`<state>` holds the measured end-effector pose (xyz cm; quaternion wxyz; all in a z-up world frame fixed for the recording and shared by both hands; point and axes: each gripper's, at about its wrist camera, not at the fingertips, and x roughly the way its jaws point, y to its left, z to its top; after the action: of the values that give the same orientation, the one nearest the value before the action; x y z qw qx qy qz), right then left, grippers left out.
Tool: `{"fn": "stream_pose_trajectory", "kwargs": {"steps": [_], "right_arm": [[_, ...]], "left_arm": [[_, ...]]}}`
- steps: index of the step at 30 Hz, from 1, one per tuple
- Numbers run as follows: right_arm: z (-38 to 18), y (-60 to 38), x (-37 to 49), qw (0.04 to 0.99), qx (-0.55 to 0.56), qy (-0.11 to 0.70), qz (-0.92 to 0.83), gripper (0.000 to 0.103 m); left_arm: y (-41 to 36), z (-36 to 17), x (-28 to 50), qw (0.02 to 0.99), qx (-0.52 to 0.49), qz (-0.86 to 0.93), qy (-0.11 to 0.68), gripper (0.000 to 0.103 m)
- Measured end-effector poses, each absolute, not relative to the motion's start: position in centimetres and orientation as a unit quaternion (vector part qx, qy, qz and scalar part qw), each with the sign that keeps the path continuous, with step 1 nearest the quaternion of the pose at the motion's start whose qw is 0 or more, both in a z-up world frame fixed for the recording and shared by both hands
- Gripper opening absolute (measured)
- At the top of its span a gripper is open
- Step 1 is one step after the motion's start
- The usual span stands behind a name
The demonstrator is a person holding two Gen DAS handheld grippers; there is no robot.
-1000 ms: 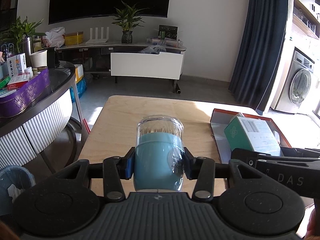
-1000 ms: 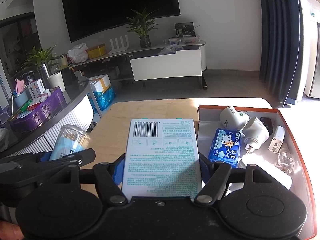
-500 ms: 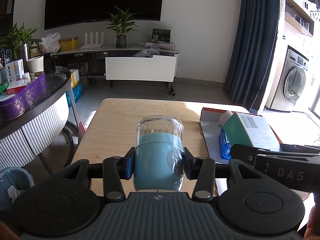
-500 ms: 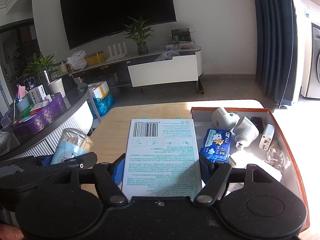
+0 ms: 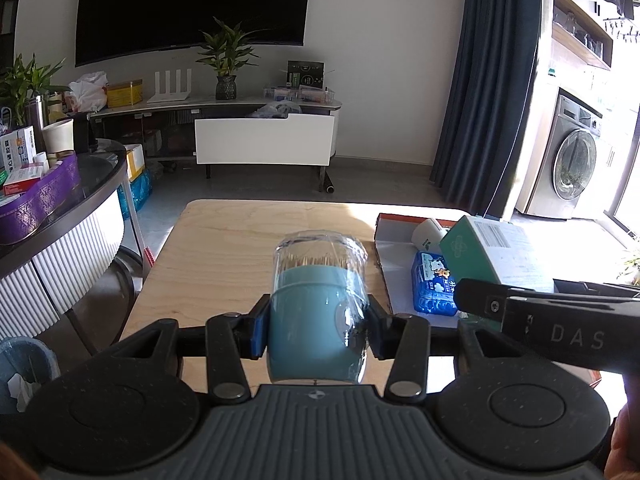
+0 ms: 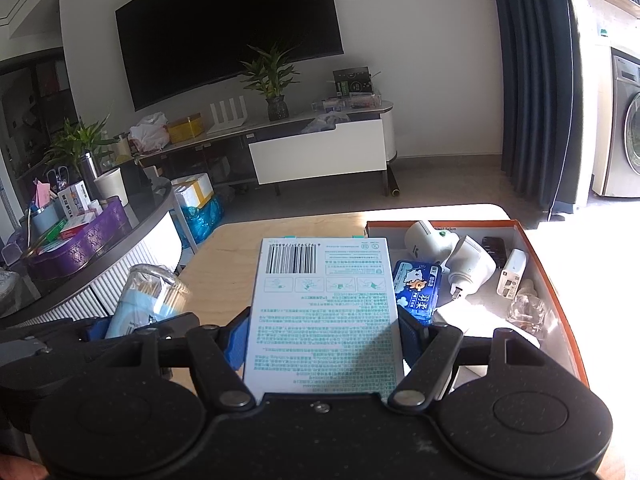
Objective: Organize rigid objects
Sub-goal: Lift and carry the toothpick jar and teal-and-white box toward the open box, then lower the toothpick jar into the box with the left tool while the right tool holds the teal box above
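Left gripper (image 5: pixel 318 322) pinches blue toothpick jar (image 5: pixel 317 312) with clear lid, held above wooden table (image 5: pixel 240 248). Right gripper (image 6: pixel 323 330) clamps white-and-teal box (image 6: pixel 324 312), barcode face up, at left edge of orange-rimmed tray (image 6: pixel 556 276).

Only right view shows tray contents fully: blue tissue pack (image 6: pixel 418 290), two white plug adapters, small white charger, clear glass piece. Left view shows box's teal side (image 5: pixel 472 256) and washing machine (image 5: pixel 576 168).

A dark television (image 5: pixel 192 8) fills the upper left on a white wall (image 5: pixel 384 60). Below it stands a low media console (image 5: pixel 264 140) with a potted plant (image 5: pixel 227 56). Navy curtains (image 5: pixel 496 80) hang at right, beside a washing machine (image 5: pixel 576 164). Sunlight falls across the grey floor (image 5: pixel 380 180).
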<state>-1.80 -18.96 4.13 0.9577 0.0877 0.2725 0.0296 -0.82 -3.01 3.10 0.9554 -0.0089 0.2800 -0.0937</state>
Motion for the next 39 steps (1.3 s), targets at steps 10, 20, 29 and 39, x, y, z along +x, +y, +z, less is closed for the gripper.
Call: {"fn": "stream_pose_trajectory", "kwargs": {"steps": [10, 20, 29, 39], "right_arm": [[4.4, -20.1, -2.5, 0.959, 0.092, 0.266, 0.021, 0.084], [4.4, -21.4, -3.1, 0.960, 0.098, 0.263, 0.009, 0.084], [4.3, -22.3, -3.5, 0.960, 0.103, 0.261, -0.002, 0.084], [4.2, -23.6, -3.8, 0.959, 0.109, 0.259, -0.017, 0.084]], "left_arm": [[-3.7, 3.2, -1.1, 0.953, -0.003, -0.111, 0.280, 0.047], [-4.5, 2.9, -1.2, 0.951, 0.002, -0.125, 0.282, 0.047], [-5.1, 2.8, -1.0, 0.949, 0.006, -0.135, 0.284, 0.047], [-6.1, 2.6, -1.1, 0.947, 0.014, -0.150, 0.285, 0.047]]}}
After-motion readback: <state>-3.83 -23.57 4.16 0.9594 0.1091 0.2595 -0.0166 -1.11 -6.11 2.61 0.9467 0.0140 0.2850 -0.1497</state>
